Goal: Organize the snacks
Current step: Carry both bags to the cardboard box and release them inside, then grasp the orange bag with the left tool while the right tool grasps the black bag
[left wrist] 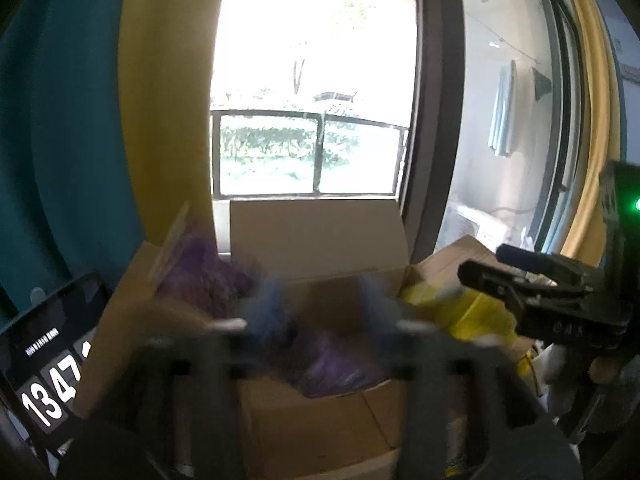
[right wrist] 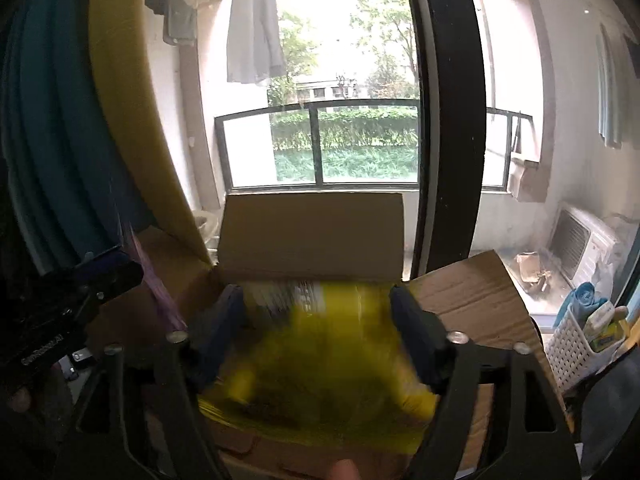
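The left claw stands open over the cardboard box, nothing pinched; a purple snack bag lies in the box just below its blurred tips, another purple bag at ten o'clock. Only this view shows the clock display at eight o'clock. The right claw is spread wide too, with the yellow snack bag blurred between its fingers; pads seem clear of it. Only here: a white basket at three o'clock.
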Motion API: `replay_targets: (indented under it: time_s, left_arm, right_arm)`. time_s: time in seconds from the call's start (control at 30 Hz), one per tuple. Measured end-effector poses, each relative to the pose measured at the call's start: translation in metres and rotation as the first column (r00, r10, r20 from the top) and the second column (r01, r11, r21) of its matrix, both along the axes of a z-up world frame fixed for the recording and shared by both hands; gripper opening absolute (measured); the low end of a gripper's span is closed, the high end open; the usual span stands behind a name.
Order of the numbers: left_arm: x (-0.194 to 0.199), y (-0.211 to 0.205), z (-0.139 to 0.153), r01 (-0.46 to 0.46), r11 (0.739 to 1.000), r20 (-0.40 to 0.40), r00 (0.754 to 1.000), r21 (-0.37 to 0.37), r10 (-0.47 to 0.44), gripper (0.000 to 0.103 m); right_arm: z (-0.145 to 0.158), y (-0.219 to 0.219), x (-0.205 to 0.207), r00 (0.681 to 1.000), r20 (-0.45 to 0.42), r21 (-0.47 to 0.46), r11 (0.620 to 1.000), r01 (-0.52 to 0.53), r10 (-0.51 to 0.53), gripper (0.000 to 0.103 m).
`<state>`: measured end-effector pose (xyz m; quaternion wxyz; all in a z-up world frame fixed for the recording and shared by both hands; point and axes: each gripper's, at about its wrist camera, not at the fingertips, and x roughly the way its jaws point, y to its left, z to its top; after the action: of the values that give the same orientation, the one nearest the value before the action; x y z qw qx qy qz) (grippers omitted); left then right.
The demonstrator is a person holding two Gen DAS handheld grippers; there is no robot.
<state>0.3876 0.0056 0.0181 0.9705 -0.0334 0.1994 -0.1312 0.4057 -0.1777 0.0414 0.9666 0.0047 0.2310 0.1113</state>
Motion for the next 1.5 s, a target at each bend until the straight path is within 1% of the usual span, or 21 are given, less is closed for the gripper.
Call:
replay_targets:
  time_s: [0.03, 0.07, 0.13, 0.2, 0.33, 0.47, 0.6, 0.83, 1.13, 1.27, 1.33, 1.43, 1.5]
  left_arm:
    - [-0.002, 0.002, 0.001, 0.009, 1.000, 0.006, 1.000, -0.022, -0.009, 0.081]
    - [-0.005, 0.003, 0.001, 0.011, 0.999, 0.011, 1.000, -0.033, -0.010, 0.081]
    - [-0.011, 0.005, 0.004, 0.011, 1.000, 0.011, 1.000, -0.029, -0.011, 0.081]
    - [-0.014, 0.007, 0.006, 0.012, 0.999, 0.013, 1.000, -0.034, -0.011, 0.081]
    - [-0.025, 0.006, 0.011, 0.016, 0.999, 0.020, 1.000, -0.037, -0.015, 0.081]
    - [-0.044, 0.010, 0.017, 0.018, 0.999, 0.025, 1.000, -0.043, -0.017, 0.081]
    - [-0.065, 0.013, 0.022, 0.025, 0.999, 0.034, 0.999, -0.039, -0.024, 0.081]
    - [-0.099, 0.022, 0.022, 0.026, 0.999, 0.038, 0.999, -0.041, -0.024, 0.081]
    - [-0.135, 0.024, 0.002, 0.040, 0.999, -0.021, 0.999, -0.015, -0.040, 0.081]
    - [-0.152, 0.029, -0.014, 0.036, 0.999, -0.058, 0.998, -0.011, -0.037, 0.081]
    - [-0.158, 0.032, -0.024, 0.030, 1.000, -0.083, 0.996, -0.008, -0.030, 0.081]
    - [-0.166, 0.036, -0.037, 0.019, 1.000, -0.117, 0.993, -0.008, -0.019, 0.081]
    - [-0.171, 0.039, -0.046, 0.007, 1.000, -0.138, 0.990, -0.002, -0.008, 0.081]
  right_arm:
    - [0.000, -0.001, -0.001, 1.000, 0.006, 0.004, 1.000, 0.001, -0.001, 0.090]
    - [0.002, -0.002, -0.005, 1.000, 0.007, 0.008, 1.000, -0.003, 0.003, 0.090]
    - [0.003, -0.001, -0.011, 1.000, 0.002, 0.001, 1.000, -0.012, 0.012, 0.091]
    - [0.003, 0.003, -0.020, 1.000, 0.002, -0.030, 0.999, -0.018, 0.019, 0.091]
    - [0.006, 0.006, -0.038, 0.999, 0.005, -0.061, 0.997, -0.036, 0.036, 0.091]
    - [0.009, 0.006, -0.051, 0.999, 0.004, -0.072, 0.996, -0.043, 0.044, 0.091]
    - [0.014, 0.009, -0.073, 0.999, 0.007, -0.074, 0.996, -0.053, 0.054, 0.091]
    - [0.009, 0.014, -0.113, 0.997, 0.003, -0.078, 0.994, -0.080, 0.081, 0.091]
    - [-0.009, 0.025, -0.159, 0.989, -0.045, -0.095, 0.985, -0.145, 0.142, 0.091]
    - [-0.022, 0.029, -0.177, 0.979, -0.081, -0.093, 0.977, -0.194, 0.187, 0.090]
    - [-0.031, 0.031, -0.186, 0.977, -0.088, -0.099, 0.974, -0.203, 0.195, 0.090]
    - [-0.044, 0.036, -0.198, 0.971, -0.112, -0.114, 0.968, -0.226, 0.213, 0.088]
    - [-0.050, 0.038, -0.203, 0.967, -0.126, -0.114, 0.965, -0.235, 0.220, 0.085]
